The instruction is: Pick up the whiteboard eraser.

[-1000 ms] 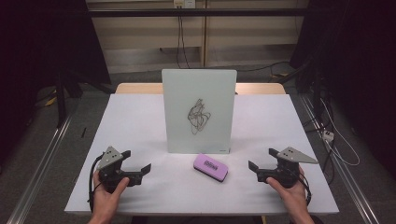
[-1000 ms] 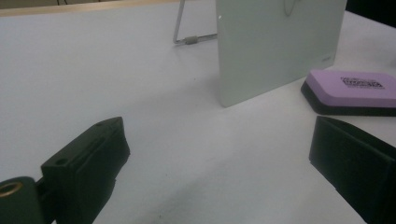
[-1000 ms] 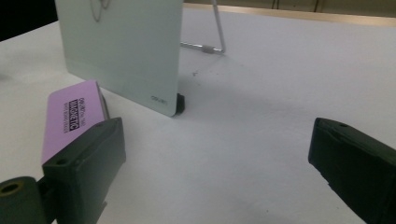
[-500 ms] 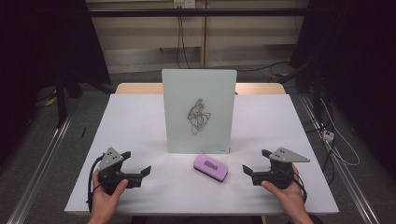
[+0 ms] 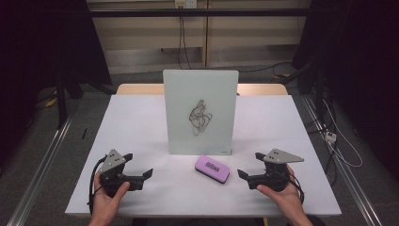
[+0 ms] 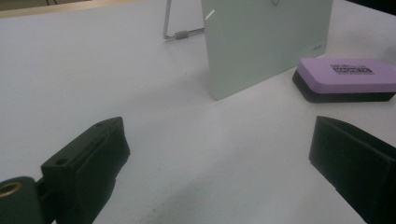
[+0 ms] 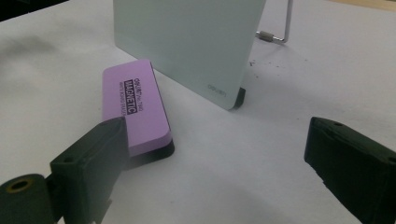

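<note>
A pale glass board [image 5: 200,113] with a black scribble [image 5: 200,117] stands upright mid-table. In front of it lies a purple magnetic eraser [image 5: 212,168] with a black base. My left gripper [image 5: 139,165] rests on the table at the front left, open, pointing toward the board [image 6: 266,42] and the eraser [image 6: 343,77]. My right gripper [image 5: 249,165] sits at the front right, just short of the eraser. Its jaws have just been closing slightly but still stand wide, with nothing between them. In the right gripper view [image 7: 217,130] the eraser [image 7: 133,105] lies ahead, by the left jaw.
The white table [image 5: 282,122] has bare surface on both sides of the board. A wire stand [image 7: 280,32] props the board from behind. Floor rails [image 5: 42,160] and cables [image 5: 339,141] run beside the table.
My right gripper has shifted a little to the left, toward the eraser. The left gripper, board and eraser have stayed where they were.
</note>
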`<control>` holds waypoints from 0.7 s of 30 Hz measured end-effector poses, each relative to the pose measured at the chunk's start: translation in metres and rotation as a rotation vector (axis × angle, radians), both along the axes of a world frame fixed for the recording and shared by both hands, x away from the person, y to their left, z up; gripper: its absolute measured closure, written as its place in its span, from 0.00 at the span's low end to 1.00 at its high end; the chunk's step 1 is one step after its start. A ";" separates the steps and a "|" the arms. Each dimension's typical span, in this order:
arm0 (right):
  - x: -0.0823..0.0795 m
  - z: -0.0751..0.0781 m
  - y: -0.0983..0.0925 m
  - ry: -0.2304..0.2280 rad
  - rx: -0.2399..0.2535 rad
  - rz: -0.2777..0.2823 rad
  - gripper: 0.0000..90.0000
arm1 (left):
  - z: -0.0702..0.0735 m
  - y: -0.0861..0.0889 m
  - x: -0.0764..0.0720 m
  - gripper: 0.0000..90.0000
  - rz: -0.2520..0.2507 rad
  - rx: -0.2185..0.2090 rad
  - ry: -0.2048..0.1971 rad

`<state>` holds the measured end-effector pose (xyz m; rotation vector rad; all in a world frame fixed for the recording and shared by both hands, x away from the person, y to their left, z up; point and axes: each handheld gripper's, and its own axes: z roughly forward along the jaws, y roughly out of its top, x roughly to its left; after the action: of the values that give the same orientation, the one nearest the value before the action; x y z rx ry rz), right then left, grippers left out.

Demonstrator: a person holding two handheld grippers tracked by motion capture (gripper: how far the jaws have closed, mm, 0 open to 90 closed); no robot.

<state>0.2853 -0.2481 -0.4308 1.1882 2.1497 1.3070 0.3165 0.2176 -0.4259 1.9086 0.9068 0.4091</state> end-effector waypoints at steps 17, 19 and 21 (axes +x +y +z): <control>0.016 0.013 0.036 0.055 -0.064 0.118 0.14 | -0.001 -0.002 0.001 0.05 0.005 0.014 0.005; 0.021 0.014 0.041 0.062 -0.082 0.143 0.15 | -0.001 -0.002 0.001 0.05 0.004 0.012 0.008; 0.026 0.015 0.046 0.084 -0.091 0.165 0.14 | -0.001 -0.001 0.002 0.05 0.002 0.015 0.012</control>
<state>0.3113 -0.2016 -0.4161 1.0674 2.3848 1.2295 0.3181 0.2163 -0.4273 1.9261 0.9152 0.4071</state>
